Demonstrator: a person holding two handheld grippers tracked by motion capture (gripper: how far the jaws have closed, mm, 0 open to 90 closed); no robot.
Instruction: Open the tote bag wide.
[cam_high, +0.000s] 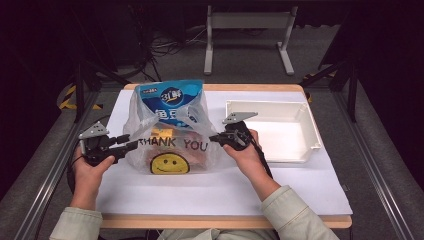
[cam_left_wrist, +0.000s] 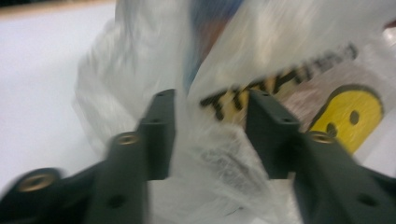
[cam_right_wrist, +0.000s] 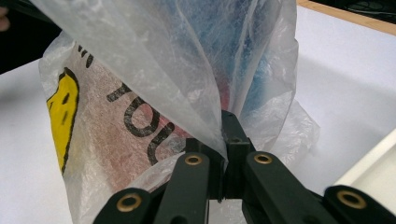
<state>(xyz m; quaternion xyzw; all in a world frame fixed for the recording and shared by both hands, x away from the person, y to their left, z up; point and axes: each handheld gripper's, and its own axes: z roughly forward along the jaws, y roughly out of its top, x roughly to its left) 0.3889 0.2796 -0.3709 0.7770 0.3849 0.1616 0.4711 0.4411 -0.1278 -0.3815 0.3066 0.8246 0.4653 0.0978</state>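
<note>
Mid-table, the translucent smiley-face plastic bag (cam_high: 172, 135) stands full, right gripper (cam_high: 216, 138) pinching its right edge, left gripper (cam_high: 131, 145) spread around the left edge, unloading into the empty white tray (cam_high: 310, 125) not begun.

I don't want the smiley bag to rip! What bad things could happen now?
The right gripper is shut on the thin plastic bag; a hard pull might tear it. The left gripper is open with film between its jaws, so its side could slip free. The tall blue packet inside might then tip over.
</note>
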